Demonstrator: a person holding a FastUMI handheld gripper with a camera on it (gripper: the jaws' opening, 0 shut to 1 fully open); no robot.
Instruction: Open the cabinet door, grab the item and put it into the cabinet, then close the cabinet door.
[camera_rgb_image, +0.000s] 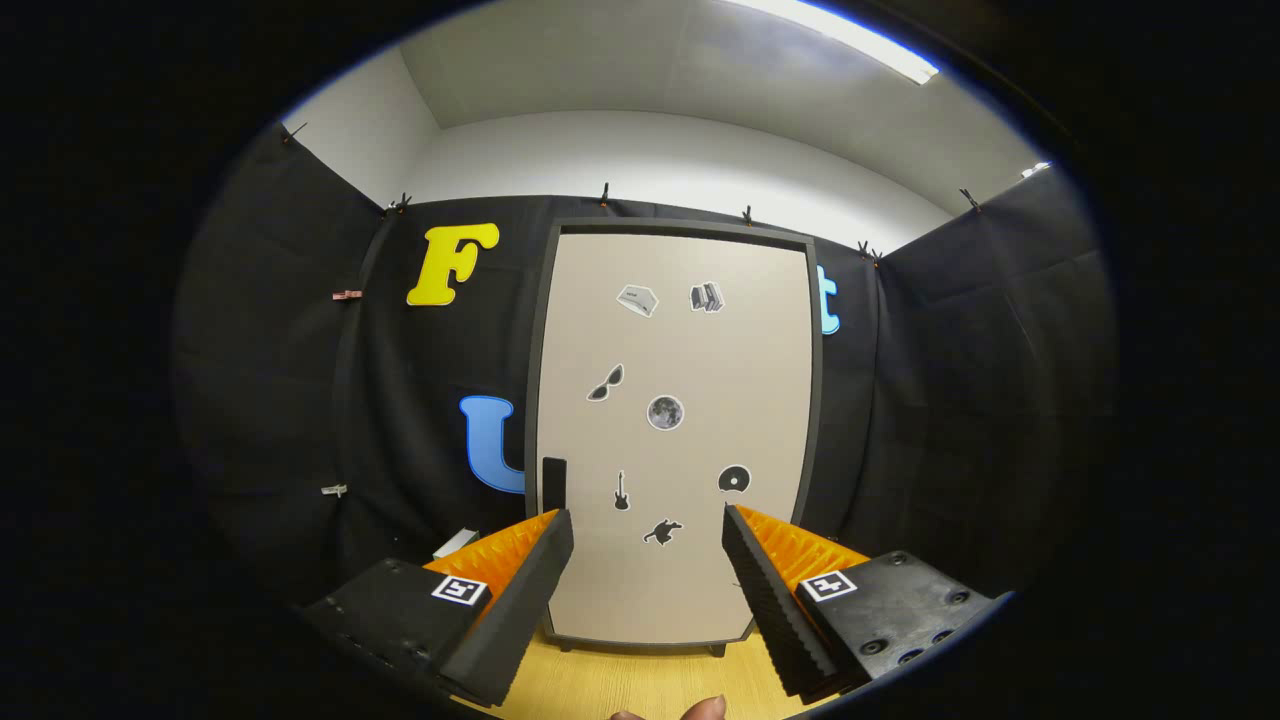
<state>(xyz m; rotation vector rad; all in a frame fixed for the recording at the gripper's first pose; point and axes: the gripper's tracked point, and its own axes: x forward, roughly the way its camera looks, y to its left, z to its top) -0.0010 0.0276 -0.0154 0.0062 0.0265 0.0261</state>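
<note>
1. Gripper (648, 525) is sitting wide apart, nothing between the fingers. It's facing the cabinet door (675, 440) square on, likely lining up for the opening step.
2. Door is looking fully closed, flush in its dark frame, so the task is reading as barely started.
3. Handle (554, 484) is a dark vertical strip at the door's left edge, just beyond the left fingertip (556, 540); probably the next target, so the hinge is likely on the right.
4. Cabinet is standing on the wooden tabletop (640, 680), short feet showing under the door.
5. Item to stow: can't identify it. A pale object (456, 543) is peeking out behind the left finger, mostly hidden.
6. Fingertips of a person's hand (700, 709) are cutting in under the gripper.
7. Stickers (665, 412) are dotting the door.
</note>
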